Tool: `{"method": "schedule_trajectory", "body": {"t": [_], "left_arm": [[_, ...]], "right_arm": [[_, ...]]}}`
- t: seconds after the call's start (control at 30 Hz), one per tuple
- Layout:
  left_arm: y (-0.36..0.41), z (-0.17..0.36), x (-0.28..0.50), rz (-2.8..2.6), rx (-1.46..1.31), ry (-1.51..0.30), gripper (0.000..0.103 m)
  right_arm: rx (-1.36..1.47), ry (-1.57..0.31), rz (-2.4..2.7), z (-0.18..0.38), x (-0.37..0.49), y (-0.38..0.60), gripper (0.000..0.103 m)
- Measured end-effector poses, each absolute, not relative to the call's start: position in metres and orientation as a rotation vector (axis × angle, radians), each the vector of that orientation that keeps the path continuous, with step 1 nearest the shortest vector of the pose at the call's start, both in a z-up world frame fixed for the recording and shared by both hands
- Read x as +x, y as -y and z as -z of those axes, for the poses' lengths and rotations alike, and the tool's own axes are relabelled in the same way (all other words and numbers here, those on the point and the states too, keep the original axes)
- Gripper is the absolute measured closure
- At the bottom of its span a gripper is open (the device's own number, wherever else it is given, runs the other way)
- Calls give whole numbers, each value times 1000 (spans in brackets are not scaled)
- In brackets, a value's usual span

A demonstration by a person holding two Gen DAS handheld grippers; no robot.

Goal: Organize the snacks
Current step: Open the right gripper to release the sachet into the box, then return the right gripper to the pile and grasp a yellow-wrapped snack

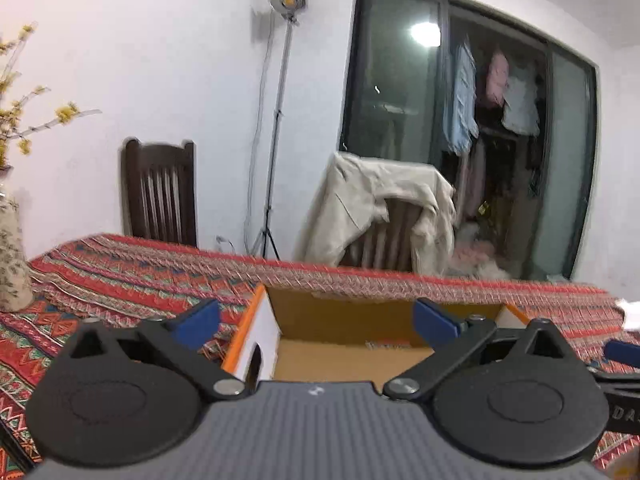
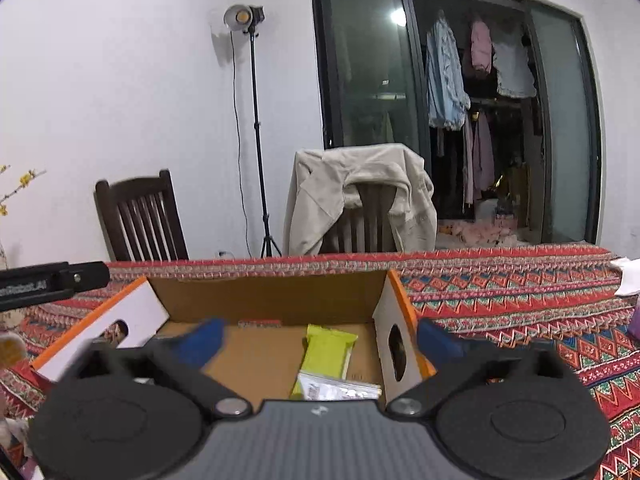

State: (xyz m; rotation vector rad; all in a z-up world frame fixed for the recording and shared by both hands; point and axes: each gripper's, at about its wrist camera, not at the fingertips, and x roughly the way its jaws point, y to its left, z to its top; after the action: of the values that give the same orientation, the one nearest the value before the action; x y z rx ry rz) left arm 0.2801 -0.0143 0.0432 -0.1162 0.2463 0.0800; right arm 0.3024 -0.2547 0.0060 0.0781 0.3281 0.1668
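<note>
An open cardboard box (image 2: 264,296) with white and orange side flaps sits on the patterned tablecloth; it also shows in the left wrist view (image 1: 352,316). Inside it lie a lime-green snack packet (image 2: 326,350) and a clear zip bag (image 2: 340,390) at the near right. My right gripper (image 2: 320,338) is open and empty, its blue fingertips (image 2: 206,338) spread over the box's near edge. My left gripper (image 1: 316,322) is open and empty, just in front of the box's left part. The box floor under the left gripper is mostly hidden.
The red patterned tablecloth (image 2: 500,300) covers the table. A floral vase (image 1: 12,256) stands at the left. A white item (image 2: 628,276) and a purple one (image 2: 634,324) lie at the right. Two wooden chairs (image 2: 140,216), one draped with a beige jacket (image 2: 360,192), stand behind the table, with a light stand (image 2: 256,132).
</note>
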Motion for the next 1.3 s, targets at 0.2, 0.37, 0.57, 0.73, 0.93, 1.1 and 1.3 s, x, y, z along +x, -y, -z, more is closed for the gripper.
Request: {"method": "schedule_trajectory", "body": {"t": [0.2, 0.37, 0.57, 0.73, 0.93, 1.1, 1.3], "left_arm": [[16, -47, 276, -82, -113, -224, 0], [18, -50, 272, -78, -110, -210, 0], [16, -55, 265, -67, -123, -197, 0], [15, -71, 251, -35, -153, -178, 0], [18, -93, 232, -13, -166, -169, 0], [17, -96, 217, -7, -148, -208, 0], [10, -93, 194, -5, -128, -248, 0]], "right_arm": [[82, -299, -154, -11, 296, 257, 0], [77, -280, -154, -15, 290, 257, 0], [77, -273, -149, -18, 286, 258, 0], [78, -272, -136, -26, 280, 260, 0], [70, -248, -168, -48, 258, 261, 0], [64, -268, -217, -60, 234, 263, 0], [36, -321, -226, -61, 210, 270, 0]]}}
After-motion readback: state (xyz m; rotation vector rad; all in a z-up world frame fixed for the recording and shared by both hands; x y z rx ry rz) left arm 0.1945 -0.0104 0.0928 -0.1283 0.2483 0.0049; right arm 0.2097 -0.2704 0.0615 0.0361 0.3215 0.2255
